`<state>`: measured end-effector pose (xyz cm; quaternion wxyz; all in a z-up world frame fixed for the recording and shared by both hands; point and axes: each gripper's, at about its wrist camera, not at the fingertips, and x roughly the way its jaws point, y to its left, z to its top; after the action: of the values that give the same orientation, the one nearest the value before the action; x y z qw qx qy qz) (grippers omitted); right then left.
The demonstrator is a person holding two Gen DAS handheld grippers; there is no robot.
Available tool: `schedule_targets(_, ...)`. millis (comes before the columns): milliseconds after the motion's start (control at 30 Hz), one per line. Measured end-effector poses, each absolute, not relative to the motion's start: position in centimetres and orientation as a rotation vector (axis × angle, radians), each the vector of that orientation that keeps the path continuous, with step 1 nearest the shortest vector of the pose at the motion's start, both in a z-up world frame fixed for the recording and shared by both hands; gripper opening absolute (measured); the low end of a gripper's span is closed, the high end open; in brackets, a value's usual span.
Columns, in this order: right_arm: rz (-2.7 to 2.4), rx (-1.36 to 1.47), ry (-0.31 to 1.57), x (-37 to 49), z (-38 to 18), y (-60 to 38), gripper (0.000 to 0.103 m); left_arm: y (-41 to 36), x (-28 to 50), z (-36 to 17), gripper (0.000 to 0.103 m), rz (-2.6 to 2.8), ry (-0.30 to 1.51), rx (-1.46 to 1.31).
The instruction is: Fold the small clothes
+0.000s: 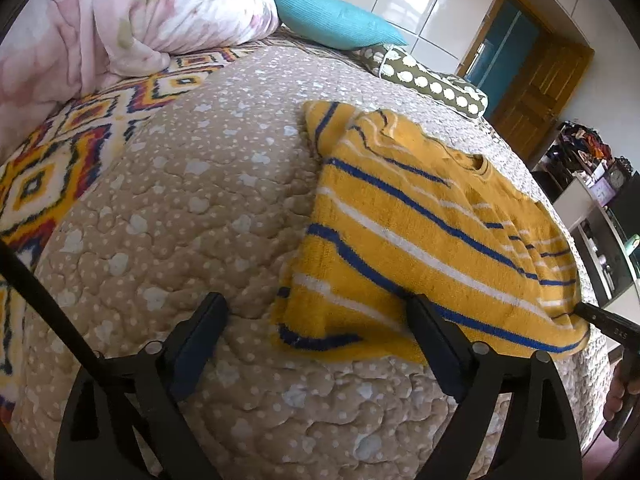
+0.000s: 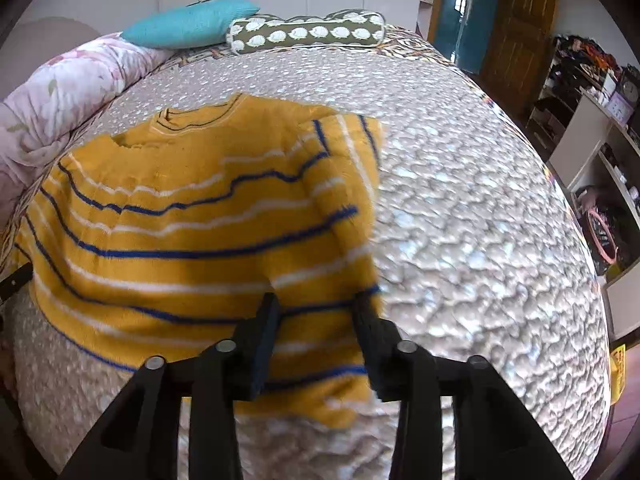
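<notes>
My open left claw (image 1: pixel 316 320) frames the yellow blue-and-white-striped knit sweater (image 1: pixel 420 232)'s hem corner; only the right-wrist view shows my right claw (image 2: pixel 316 308) open over its folded edge.

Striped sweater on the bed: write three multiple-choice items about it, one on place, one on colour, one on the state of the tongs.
1. The sweater lies on:
A. the quilted bedspread
B. the teal pillow
C. a shelf

2. Its stripes are:
A. red and black
B. blue and white
C. green only

3. The left tongs are:
A. shut on the sweater
B. open
C. out of view

Answers: 1 A, it is spread flat on the quilt. 2 B, blue and white bands cross the yellow knit. 3 B, both fingers stand wide apart.
</notes>
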<state>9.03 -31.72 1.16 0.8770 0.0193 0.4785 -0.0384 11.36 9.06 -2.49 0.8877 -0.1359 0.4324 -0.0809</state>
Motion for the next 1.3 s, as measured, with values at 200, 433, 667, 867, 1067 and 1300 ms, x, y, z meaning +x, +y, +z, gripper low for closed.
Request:
schedule_targets(200, -0.141, 0.113, 0.956, 6.7, 2.4, -35.1, 0.06, 8.6, 11.3, -2.5, 0.093, -0.164, 0.901, -0.261)
schedule_targets(433, -0.079, 0.147, 0.828, 6.3, 4.7, -34.7, 0.059, 9.1, 10.8, -2.0, 0.094, -0.188, 0.862, -0.306)
schedule_targets(667, -0.072, 0.159, 0.833, 12.5, 3.8, -34.1, 0.059, 10.6, 9.0, 1.0, 0.094, -0.197, 0.744, -0.377)
schedule_targets(867, -0.091, 0.116, 0.83, 15.7, 3.4, -33.8, 0.059, 7.0, 12.4, 5.7, 0.094, -0.223, 0.76, -0.224)
schedule_targets(1067, -0.092, 0.095, 0.868, 18.6, 1.8, -33.5, 0.059, 3.5, 22.3, 3.6, 0.093, -0.22, 0.921, -0.106)
schedule_targets(1300, -0.143, 0.233, 0.909, 21.5, -1.4, -36.4, 0.081, 5.8, 28.1, -1.5, 0.083, -0.143, 1.039, -0.248)
